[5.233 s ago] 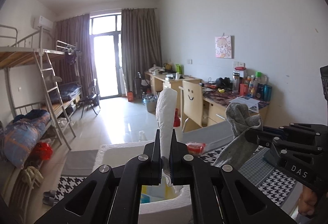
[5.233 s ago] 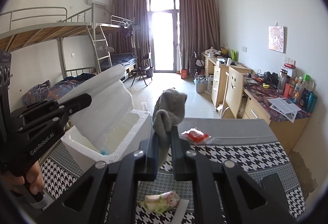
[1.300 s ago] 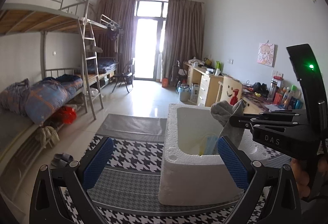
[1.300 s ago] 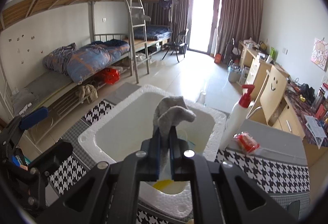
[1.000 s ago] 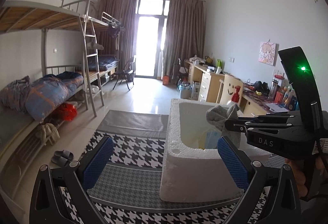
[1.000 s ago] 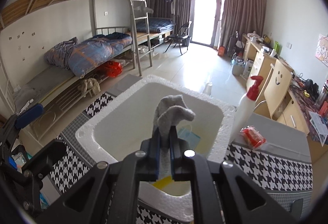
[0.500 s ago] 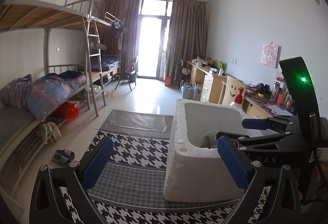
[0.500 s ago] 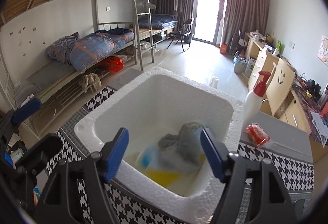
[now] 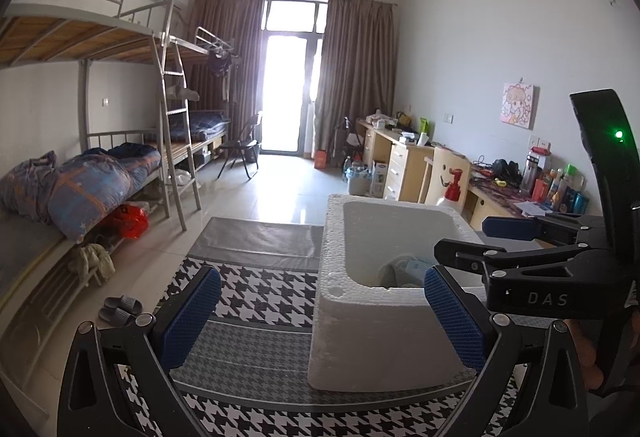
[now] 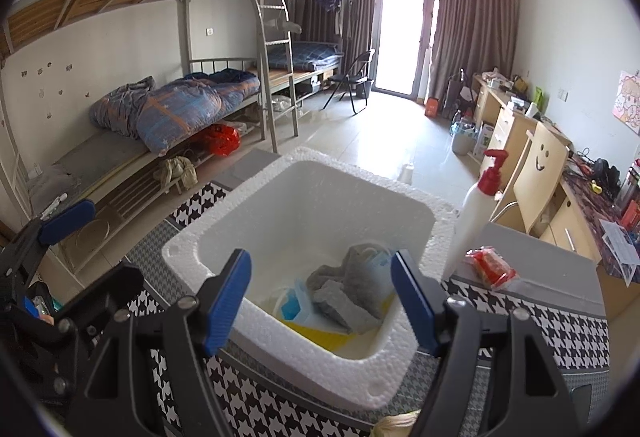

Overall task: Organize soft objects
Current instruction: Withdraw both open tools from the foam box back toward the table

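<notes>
From the left wrist camera, the left gripper (image 9: 320, 313) fills the lower frame with its blue pads spread wide and nothing between them. The white foam box (image 9: 352, 341) sits right of centre on the houndstooth mat (image 9: 256, 301). The right gripper (image 9: 460, 241) reaches in from the right edge over the box's opening, its two fingers parted. A second ago a grey sock hung pinched in those fingers above the box; now they are bare, and only a pale scrap of the box's contents shows past the near wall.

From the right wrist camera, the right gripper (image 10: 320, 297) stands with jaws apart, having just opened, framing the foam box (image 10: 224, 233) at centre. The grey sock (image 10: 346, 295) now lies crumpled at the bottom of the box, on top of a blue face mask (image 10: 294, 303) and something yellow (image 10: 320, 333). That item looks stowed. The sock is folded on itself, its long axis running roughly from lower centre up toward the right; toe and cuff cannot be told apart. A white pump bottle (image 10: 474, 213) stands just beside the box's right wall, and a red packet (image 10: 490, 269) lies nearby.
</notes>
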Action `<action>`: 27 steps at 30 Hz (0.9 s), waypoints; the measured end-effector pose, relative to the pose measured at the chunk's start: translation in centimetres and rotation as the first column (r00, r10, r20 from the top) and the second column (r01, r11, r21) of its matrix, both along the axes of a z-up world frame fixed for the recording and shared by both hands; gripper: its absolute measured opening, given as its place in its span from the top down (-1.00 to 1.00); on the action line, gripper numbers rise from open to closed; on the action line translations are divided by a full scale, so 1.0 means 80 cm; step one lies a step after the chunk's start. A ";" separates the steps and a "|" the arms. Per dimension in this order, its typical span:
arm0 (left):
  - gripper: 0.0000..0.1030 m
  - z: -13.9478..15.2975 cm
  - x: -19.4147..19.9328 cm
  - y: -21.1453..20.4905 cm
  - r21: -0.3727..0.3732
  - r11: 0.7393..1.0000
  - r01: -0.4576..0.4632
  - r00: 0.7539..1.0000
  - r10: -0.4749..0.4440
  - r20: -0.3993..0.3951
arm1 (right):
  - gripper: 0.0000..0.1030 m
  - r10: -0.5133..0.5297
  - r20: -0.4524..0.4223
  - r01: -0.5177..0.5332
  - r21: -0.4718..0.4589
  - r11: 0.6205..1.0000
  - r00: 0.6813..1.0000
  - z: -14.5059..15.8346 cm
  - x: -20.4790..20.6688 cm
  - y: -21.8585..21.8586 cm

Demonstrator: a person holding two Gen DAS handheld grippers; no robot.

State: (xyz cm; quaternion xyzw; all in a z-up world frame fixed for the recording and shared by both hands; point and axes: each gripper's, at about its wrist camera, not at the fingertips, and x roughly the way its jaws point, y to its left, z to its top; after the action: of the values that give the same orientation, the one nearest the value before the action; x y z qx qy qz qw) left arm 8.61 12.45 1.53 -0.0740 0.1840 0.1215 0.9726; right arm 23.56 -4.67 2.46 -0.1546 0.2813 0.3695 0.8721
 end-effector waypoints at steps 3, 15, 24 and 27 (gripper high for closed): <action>-0.98 0.002 -0.002 -0.003 0.003 1.000 0.007 1.000 -0.007 0.001 | -0.48 -0.009 0.009 0.008 0.016 1.000 1.000 0.005 -0.003 -0.009; -0.97 0.008 -0.008 -0.015 0.007 0.999 0.042 0.999 -0.042 0.004 | -0.64 -0.049 0.058 0.044 0.089 0.995 0.997 0.020 -0.019 -0.051; -0.98 0.017 -0.017 -0.034 0.036 0.997 0.067 0.997 -0.068 0.026 | -0.78 -0.065 0.099 0.050 0.146 0.988 0.993 0.031 -0.031 -0.074; -0.98 0.019 -0.020 -0.040 0.045 0.997 0.066 0.997 -0.068 0.035 | -0.78 -0.073 0.105 0.055 0.167 0.984 0.992 0.034 -0.035 -0.084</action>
State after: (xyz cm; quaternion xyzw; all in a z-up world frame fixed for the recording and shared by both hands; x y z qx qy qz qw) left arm 6.99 9.25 3.06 -0.0486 0.1658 0.0914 0.9807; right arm 20.74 -11.36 5.18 -0.0933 0.2060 0.3539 0.9075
